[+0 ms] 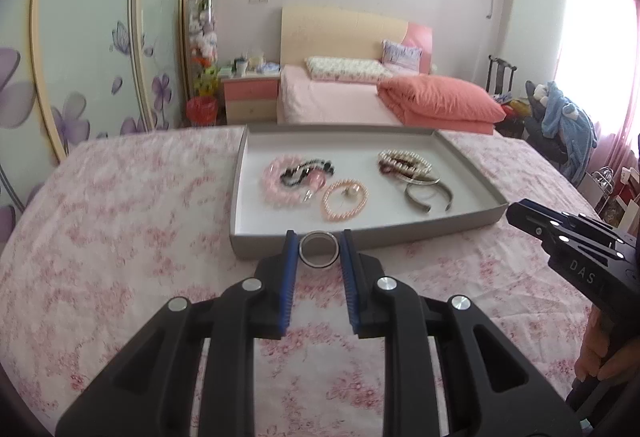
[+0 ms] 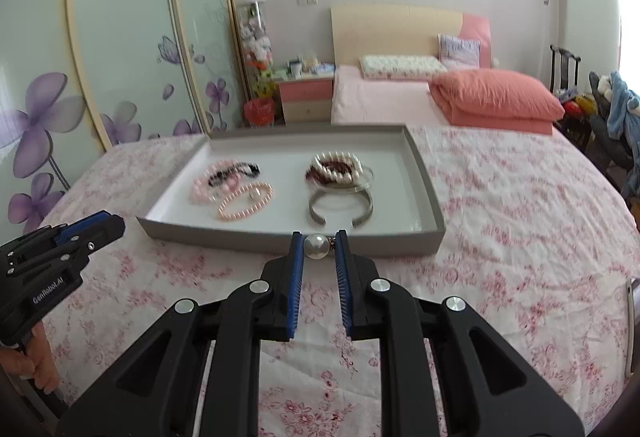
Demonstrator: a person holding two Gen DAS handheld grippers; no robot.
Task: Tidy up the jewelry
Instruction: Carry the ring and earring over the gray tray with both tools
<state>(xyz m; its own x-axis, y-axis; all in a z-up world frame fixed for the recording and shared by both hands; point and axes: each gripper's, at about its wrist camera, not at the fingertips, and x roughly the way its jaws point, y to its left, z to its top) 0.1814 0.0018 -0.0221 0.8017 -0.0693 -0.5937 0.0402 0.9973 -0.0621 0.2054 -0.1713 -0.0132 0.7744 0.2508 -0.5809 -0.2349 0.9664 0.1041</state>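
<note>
My left gripper (image 1: pixel 319 252) is shut on a silver ring (image 1: pixel 319 255), held above the floral cloth just short of the grey tray's near wall (image 1: pixel 280 245). A large white pearl piece (image 2: pixel 317 246) sits pinched between the blue pads of my right gripper (image 2: pixel 317 247), in front of the tray's near wall (image 2: pixel 224 237). Inside the tray lie pink bead bracelets (image 1: pixel 280 181), a peach pearl bracelet (image 1: pixel 345 200), a pearl and dark red bundle (image 1: pixel 404 162) and a grey open cuff (image 1: pixel 426 197). Each gripper shows at the edge of the other's view.
A pink floral cloth (image 1: pixel 120 221) covers the table under the tray. Behind stand a bed with an orange quilt (image 1: pixel 436 101), a pink nightstand (image 1: pixel 250 93) and a flowered wardrobe (image 1: pixel 80 57). A hand (image 1: pixel 608 361) holds the right gripper's handle.
</note>
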